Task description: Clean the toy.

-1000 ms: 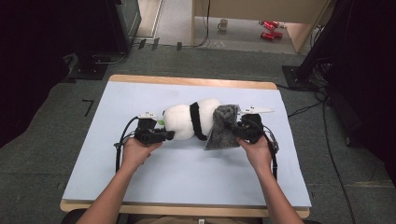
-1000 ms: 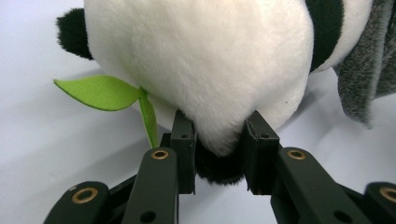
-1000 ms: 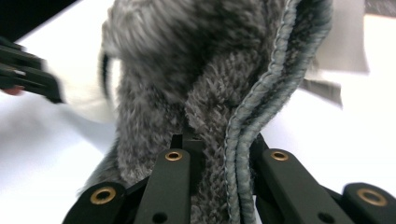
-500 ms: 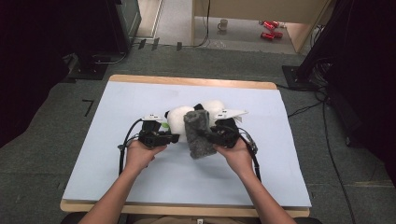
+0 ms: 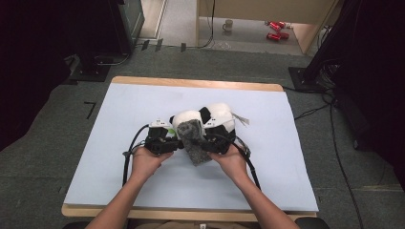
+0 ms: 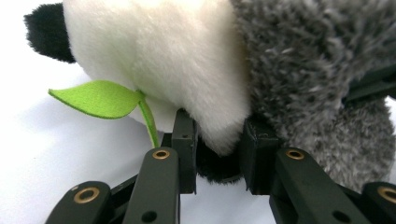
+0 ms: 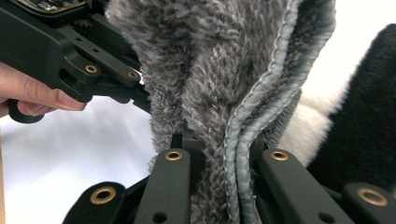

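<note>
Plainly, at the centre of the high view, the left hand-held gripper point(image 5: 175, 143) is clamped on the panda plush point(image 5: 203, 120) to steady it on the table point(image 5: 286, 162), while the right hand-held gripper point(image 5: 203, 144) pinches the grey fuzzy cloth point(image 5: 193, 145), draped against the panda's head.

Both forearms reach in from six o'clock; left claw point(image 5: 168, 141) clamped tight, right claw point(image 5: 206, 143) clamped too, the pair close together, tips facing.

panda plush point(image 5: 210, 119): white and black, green leaf, lying frame centre
grey cloth point(image 5: 195, 143): fuzzy, stitched hem, folded, draped against plush's front
</note>
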`<state>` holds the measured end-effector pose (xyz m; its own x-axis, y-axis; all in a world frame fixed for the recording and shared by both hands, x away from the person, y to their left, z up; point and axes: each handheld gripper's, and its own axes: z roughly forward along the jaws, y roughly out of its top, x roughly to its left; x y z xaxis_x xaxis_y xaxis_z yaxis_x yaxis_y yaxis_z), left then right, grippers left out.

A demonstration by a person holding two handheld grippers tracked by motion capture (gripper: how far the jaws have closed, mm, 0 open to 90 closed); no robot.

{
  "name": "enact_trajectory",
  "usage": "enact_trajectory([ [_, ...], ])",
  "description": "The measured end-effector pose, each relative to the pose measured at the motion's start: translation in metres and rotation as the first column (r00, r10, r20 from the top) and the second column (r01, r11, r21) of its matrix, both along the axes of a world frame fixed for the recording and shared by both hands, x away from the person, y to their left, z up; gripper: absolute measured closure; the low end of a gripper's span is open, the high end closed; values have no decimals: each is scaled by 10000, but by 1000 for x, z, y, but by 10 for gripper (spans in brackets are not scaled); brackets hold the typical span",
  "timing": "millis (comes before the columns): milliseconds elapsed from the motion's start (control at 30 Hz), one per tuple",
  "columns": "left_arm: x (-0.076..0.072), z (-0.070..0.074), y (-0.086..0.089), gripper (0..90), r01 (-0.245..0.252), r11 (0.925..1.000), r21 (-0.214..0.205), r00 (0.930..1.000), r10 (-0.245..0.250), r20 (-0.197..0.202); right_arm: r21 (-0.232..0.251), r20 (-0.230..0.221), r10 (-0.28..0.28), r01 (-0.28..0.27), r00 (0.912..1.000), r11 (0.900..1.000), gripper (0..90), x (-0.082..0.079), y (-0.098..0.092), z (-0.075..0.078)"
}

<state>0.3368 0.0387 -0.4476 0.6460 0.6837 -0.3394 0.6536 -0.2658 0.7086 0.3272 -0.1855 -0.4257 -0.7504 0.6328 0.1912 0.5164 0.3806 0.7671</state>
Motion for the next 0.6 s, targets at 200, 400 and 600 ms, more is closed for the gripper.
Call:
enact_trajectory([
  [200,5,-2,7,715,-109,9999,-33,9999,108,-103,-475,215,-686,696,9974,9964,794,2,-15,2],
  [400,12,-2,12,714,-57,9998,-191,9999,54,-138,-396,190,-1445,1451,9893,9886,795,8,-42,5],
  [600,19,-2,18,714,-95,9997,-226,9997,90,-227,-180,266,-1942,1947,9806,9807,795,10,-63,9],
])
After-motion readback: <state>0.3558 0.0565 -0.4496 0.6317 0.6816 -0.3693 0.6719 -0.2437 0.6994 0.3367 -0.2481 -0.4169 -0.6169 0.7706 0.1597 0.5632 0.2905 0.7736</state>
